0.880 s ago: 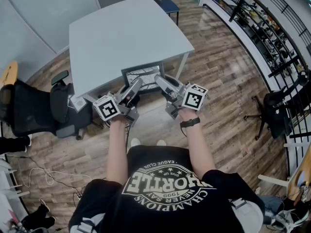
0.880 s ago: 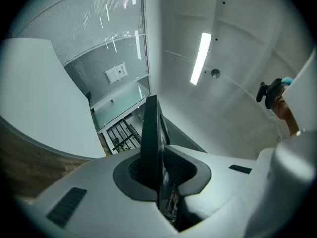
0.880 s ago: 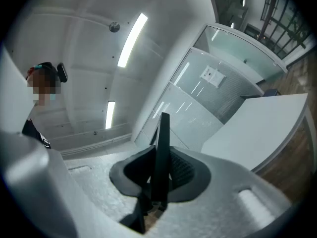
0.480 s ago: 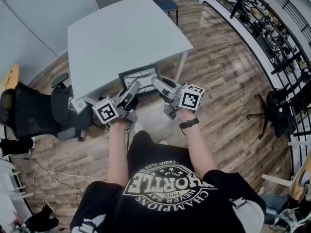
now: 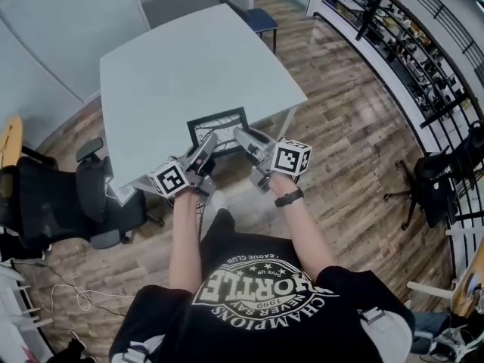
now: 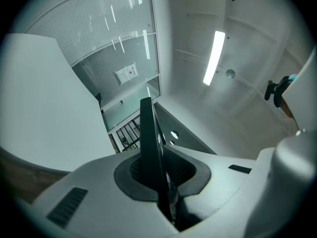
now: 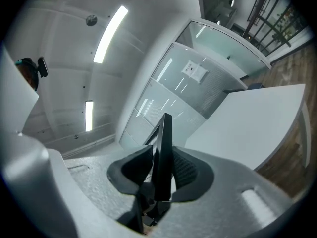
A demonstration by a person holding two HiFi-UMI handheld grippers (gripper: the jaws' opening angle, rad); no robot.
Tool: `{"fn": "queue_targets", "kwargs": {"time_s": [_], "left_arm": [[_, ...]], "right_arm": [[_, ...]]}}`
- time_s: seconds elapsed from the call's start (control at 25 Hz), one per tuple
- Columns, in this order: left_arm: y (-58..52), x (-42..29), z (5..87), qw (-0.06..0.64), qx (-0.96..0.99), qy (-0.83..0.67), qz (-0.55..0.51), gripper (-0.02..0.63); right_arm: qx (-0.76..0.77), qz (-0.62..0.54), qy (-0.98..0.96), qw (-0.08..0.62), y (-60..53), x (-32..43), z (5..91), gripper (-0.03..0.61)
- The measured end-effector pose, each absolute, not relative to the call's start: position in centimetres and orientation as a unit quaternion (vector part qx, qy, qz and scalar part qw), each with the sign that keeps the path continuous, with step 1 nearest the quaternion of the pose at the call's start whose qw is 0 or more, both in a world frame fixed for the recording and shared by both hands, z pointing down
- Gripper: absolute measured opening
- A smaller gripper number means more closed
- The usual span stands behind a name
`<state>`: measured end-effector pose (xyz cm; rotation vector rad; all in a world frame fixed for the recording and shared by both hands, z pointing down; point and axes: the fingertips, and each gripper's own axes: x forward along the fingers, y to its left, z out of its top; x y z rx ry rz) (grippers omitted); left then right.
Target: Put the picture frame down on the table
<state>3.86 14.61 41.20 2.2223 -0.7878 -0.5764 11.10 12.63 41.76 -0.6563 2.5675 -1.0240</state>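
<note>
Picture frame (image 5: 218, 124): black-edged, held between the two grippers over the near edge of the table (image 5: 174, 66); whether it touches the top cannot be told.
Left gripper (image 5: 206, 148): clamped on the frame's left side; its own view shows the thin black edge standing upright between the dark pads (image 6: 181, 170).
Right gripper (image 5: 243, 138): clamped on the frame's right side, the black edge pinched between its pads (image 7: 185, 170).
Table: pale grey top, bare beyond the frame; one white leg (image 5: 288, 119) shows under the near right corner.
Left side: a black office chair (image 5: 68, 203) stands just beside the table's near left corner.
Far side: a blue chair (image 5: 259, 17) is pushed up to the far edge.
Right side: another black chair (image 5: 439, 176) stands well apart on the wood floor (image 5: 355, 134), near a dark railing (image 5: 401, 29).
Floor, lower left: loose cables (image 5: 57, 293) lie there.
In the way: nothing lies on the top next to the frame.
</note>
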Motion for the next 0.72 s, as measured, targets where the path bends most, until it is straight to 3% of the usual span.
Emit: {"fn": "queue_targets", "kwargs": {"time_s": [0.28, 0.72], "left_arm": [[-0.7, -2.7, 43.7, 0.390, 0.843, -0.313, -0.198, 0.041], [-10.8, -10.8, 50.0, 0.466, 0.786, -0.320, -0.249, 0.043]], "right_arm": [[-0.249, -0.402, 0.872, 0.126, -2.2, 4.8, 43.8, 0.108], [-0.280, -0.421, 0.860, 0.067, -12.7, -3.7, 49.2, 0.110]]}}
